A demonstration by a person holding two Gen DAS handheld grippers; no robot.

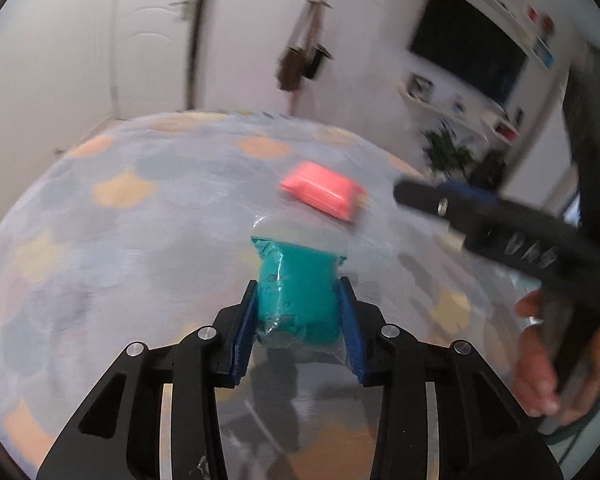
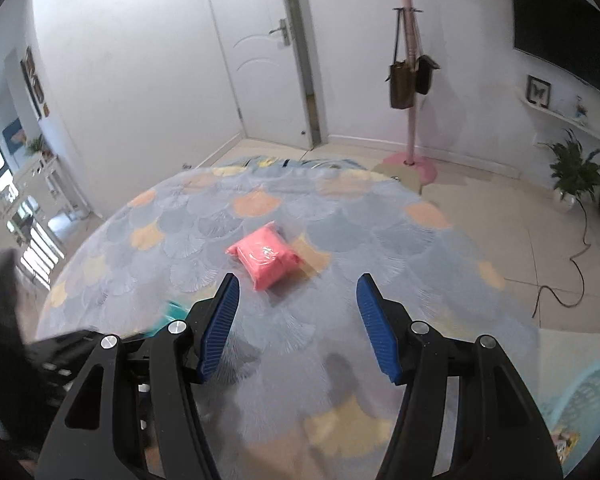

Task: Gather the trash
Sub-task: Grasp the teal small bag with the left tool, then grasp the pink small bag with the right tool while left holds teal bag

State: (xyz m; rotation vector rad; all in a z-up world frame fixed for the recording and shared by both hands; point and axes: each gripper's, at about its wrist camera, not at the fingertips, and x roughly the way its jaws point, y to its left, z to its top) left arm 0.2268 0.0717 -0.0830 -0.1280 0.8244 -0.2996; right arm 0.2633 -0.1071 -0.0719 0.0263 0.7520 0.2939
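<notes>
My left gripper [image 1: 298,286] is shut on a teal packet in clear plastic [image 1: 298,280] and holds it above the patterned tablecloth [image 1: 140,240]. A pink packet [image 1: 322,190] lies on the cloth beyond it. In the right wrist view the same pink packet [image 2: 266,256] lies just ahead of my right gripper [image 2: 298,284], which is open and empty above the cloth [image 2: 340,232]. A corner of the teal packet [image 2: 176,312] shows at the left. The right gripper [image 1: 420,194] also shows in the left wrist view at the right, held by a hand [image 1: 540,360].
A light blue basket [image 2: 580,396] stands on the floor at the lower right. A pink coat stand [image 2: 410,80] with bags, a potted plant [image 2: 576,172] and a black cable [image 2: 572,264] are on the tiled floor beyond the table. A white door [image 2: 260,48] is at the back.
</notes>
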